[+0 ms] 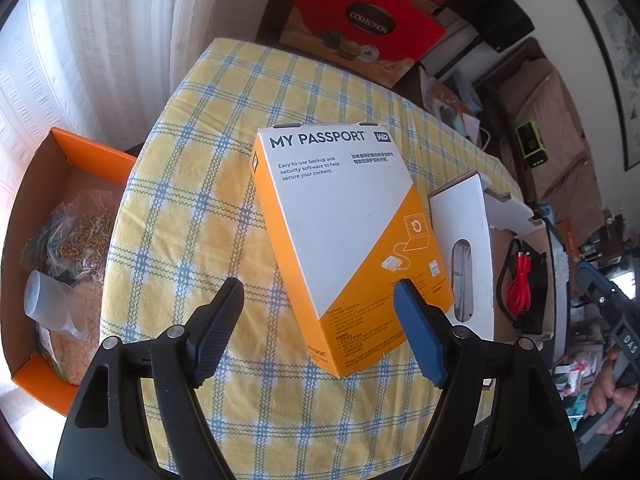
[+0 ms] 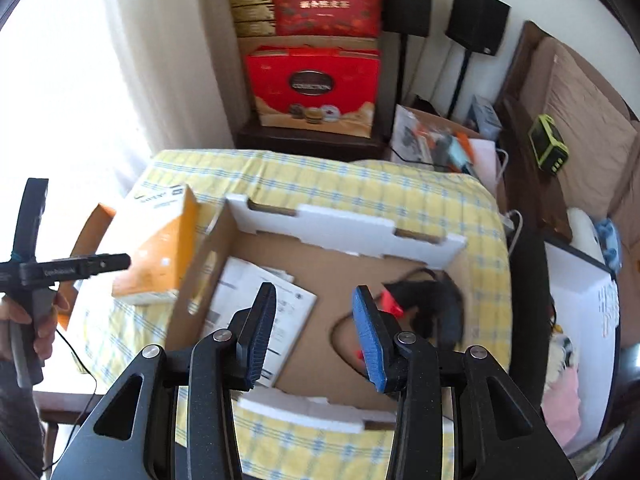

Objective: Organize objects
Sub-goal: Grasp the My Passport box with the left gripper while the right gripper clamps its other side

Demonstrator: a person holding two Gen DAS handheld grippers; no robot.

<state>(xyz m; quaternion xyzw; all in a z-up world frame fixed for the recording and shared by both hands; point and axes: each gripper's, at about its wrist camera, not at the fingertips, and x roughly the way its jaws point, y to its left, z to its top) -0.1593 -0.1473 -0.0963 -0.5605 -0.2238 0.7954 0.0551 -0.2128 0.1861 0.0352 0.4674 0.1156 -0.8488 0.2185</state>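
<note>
An orange and white "My Passport" box (image 1: 348,232) lies tilted on the yellow checked tablecloth (image 1: 192,208), leaning against the side of an open cardboard box (image 1: 464,216). My left gripper (image 1: 320,320) is open, its fingers either side of the box's near corner, not closed on it. In the right wrist view the same orange box (image 2: 160,248) rests against the cardboard box's (image 2: 348,224) left wall. My right gripper (image 2: 314,332) is open and empty above the cardboard box, which holds papers (image 2: 256,308) and a black and red cable bundle (image 2: 424,304).
An orange tray (image 1: 60,240) with bagged items and a plastic cup sits left of the table. Red gift boxes (image 2: 316,88) stand behind the table. A sofa with a green device (image 2: 548,148) is at right. Speakers (image 2: 476,20) stand at the back wall.
</note>
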